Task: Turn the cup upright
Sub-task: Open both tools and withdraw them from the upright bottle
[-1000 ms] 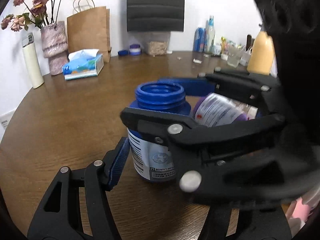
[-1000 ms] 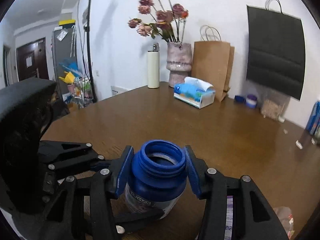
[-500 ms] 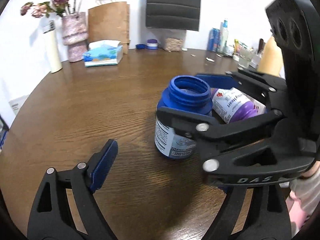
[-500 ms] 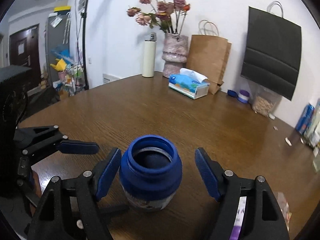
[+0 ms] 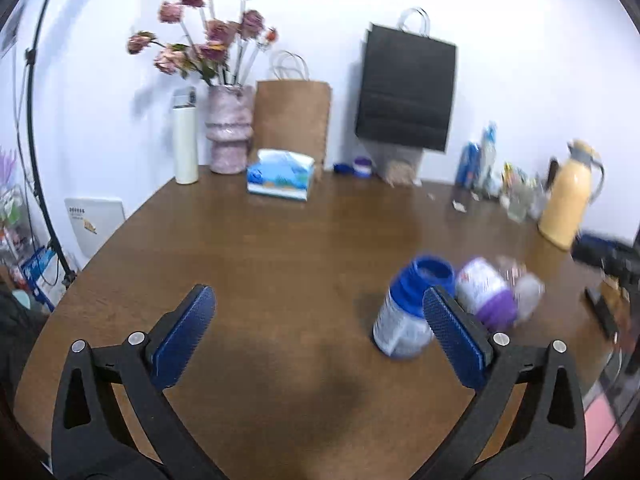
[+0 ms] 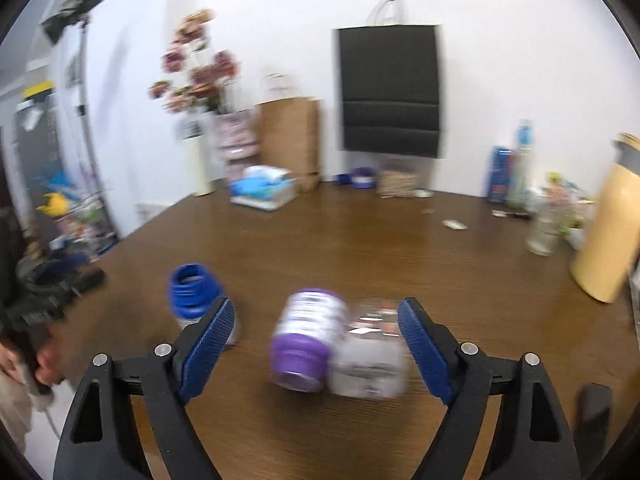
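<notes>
A blue open-mouthed jar (image 5: 412,308) (image 6: 196,292) stands upright on the brown table, mouth up. Beside it a purple-capped bottle (image 5: 486,294) (image 6: 308,340) lies on its side, with a pale bottle (image 6: 370,364) (image 5: 528,292) lying against it. My left gripper (image 5: 318,340) is open and empty, pulled back, its right finger in front of the blue jar. My right gripper (image 6: 316,344) is open, with the two lying bottles in the gap ahead of its fingers. Both views are blurred by motion.
Along the wall stand a flower vase (image 5: 229,128), a white flask (image 5: 185,136), a brown paper bag (image 5: 294,120), a tissue box (image 5: 280,176), a black bag (image 5: 406,88) and a yellow thermos (image 5: 568,200) (image 6: 608,220). A person's hand (image 6: 40,364) shows at left.
My right gripper let go of the blue jar, opened and swung right toward the lying bottles. My left gripper drew back from the jar, which stays upright.
</notes>
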Demonstrator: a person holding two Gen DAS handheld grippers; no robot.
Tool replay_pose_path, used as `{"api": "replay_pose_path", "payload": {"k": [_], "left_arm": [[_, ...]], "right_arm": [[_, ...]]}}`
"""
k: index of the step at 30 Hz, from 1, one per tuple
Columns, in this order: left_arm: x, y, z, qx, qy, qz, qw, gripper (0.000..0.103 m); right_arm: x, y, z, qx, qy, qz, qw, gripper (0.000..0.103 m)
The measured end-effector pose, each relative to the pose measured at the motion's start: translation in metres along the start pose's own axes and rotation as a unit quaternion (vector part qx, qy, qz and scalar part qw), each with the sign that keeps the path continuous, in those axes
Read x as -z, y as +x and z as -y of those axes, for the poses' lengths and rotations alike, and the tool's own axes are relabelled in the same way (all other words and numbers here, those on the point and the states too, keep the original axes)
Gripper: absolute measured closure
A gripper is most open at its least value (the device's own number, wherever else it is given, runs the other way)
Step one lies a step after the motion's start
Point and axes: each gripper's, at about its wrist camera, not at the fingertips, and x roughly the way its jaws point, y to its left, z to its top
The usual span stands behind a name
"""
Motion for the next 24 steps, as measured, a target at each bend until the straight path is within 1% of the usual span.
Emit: {"api": "replay_pose_path", "payload": {"k": [4, 6, 9, 11, 12, 14, 17, 18, 20, 21, 23, 24], "left_arm": [[-0.008, 0.000, 0.007, 0.000, -0.004, 0.011, 0.9999, 0.000], [-0.008, 0.000, 0.012, -0.001, 0.006, 0.016, 0.9999, 0.000], [-0.005, -0.007, 0.020, -0.007, 0.027, 0.023, 0.9993, 0.000], [-0.006, -0.010, 0.022, -0.011, 0.030, 0.026, 0.9992, 0.000], [-0.005, -0.013, 0.022, -0.016, 0.030, 0.030, 0.9990, 0.000], [-0.003, -0.023, 0.027, -0.040, 0.028, 0.035, 0.9982, 0.000], [0.015, -0.063, 0.042, -0.043, 0.050, 0.082, 0.9945, 0.000], [0.027, -0.082, 0.048, -0.048, 0.058, 0.102, 0.9919, 0.000], [0.051, -0.109, 0.055, -0.052, 0.068, 0.120, 0.9891, 0.000], [0.062, -0.120, 0.058, -0.052, 0.073, 0.124, 0.9882, 0.000], [0.084, -0.137, 0.059, -0.054, 0.069, 0.130, 0.9877, 0.000], [0.095, -0.145, 0.059, -0.058, 0.063, 0.135, 0.9873, 0.000]], "right_arm": [[0.000, -0.003, 0.016, 0.004, 0.026, -0.005, 1.000, 0.015], [0.001, -0.003, 0.016, 0.007, 0.027, -0.003, 1.000, 0.015], [-0.001, 0.000, 0.013, 0.000, 0.025, 0.001, 1.000, 0.015], [0.002, -0.004, 0.012, 0.001, 0.021, 0.003, 1.000, 0.015], [0.002, -0.005, 0.010, 0.002, 0.020, 0.006, 1.000, 0.015], [0.006, -0.017, 0.005, 0.002, 0.019, 0.017, 1.000, 0.015], [0.025, -0.048, -0.007, -0.029, 0.024, 0.050, 0.998, 0.015], [0.033, -0.058, -0.012, -0.033, 0.021, 0.060, 0.997, 0.015], [0.054, -0.083, -0.029, -0.028, -0.006, 0.087, 0.996, 0.015], [0.069, -0.097, -0.040, -0.017, -0.021, 0.102, 0.994, 0.015], [0.089, -0.112, -0.053, -0.011, -0.022, 0.110, 0.994, 0.015], [0.105, -0.122, -0.060, -0.020, -0.011, 0.112, 0.993, 0.015]]}}
